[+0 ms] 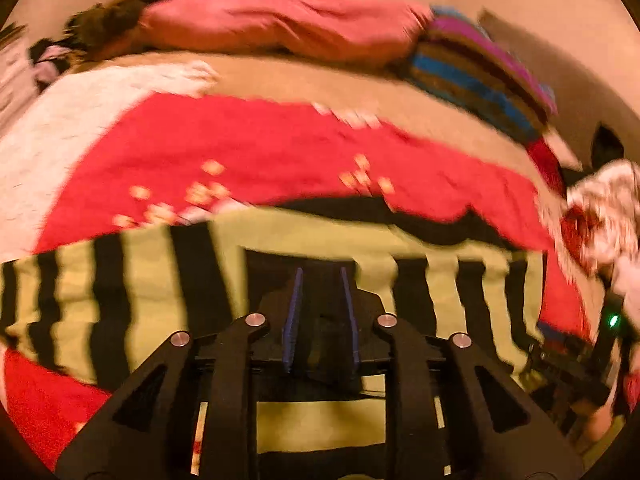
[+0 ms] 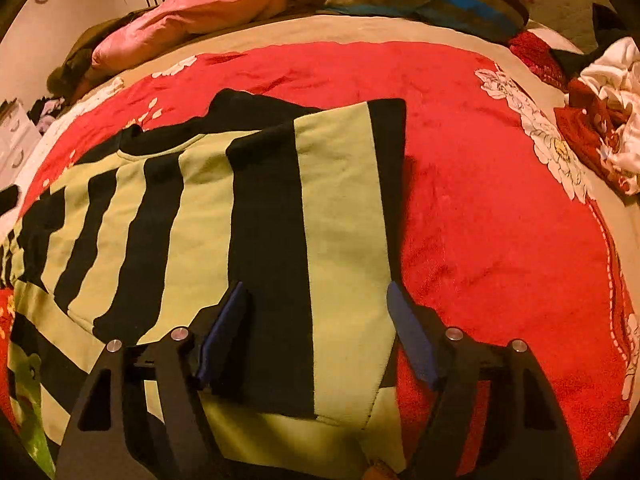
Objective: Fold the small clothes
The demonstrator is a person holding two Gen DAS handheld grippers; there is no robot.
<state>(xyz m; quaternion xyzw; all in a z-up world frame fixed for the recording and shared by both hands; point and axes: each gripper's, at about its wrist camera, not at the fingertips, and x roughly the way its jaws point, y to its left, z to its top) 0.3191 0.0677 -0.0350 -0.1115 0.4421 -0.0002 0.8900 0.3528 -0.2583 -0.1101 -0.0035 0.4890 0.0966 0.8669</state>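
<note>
A striped shirt is spread on the red bedspread, one side apparently folded in already; further folds are judged outstanding. The right tongs are held wide open, empty, over its right edge. The left tongs are narrowly parted; whether cloth is held cannot be told. Free bedspread is seen to the right.

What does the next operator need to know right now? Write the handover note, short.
Left gripper: narrowly parted over the striped garment; whether it pinches cloth cannot be told, the view is blurred.
Right gripper: open, holding nothing, over the folded-over panel at the garment's right edge.
Striped garment: green and black, lying on the red blanket, with one side already folded in.
Unfolded clothes pile: at the far right edge of the bed.
Done: first fold, apparently.
Left: finish folding this piece, then probably the pile.
</note>
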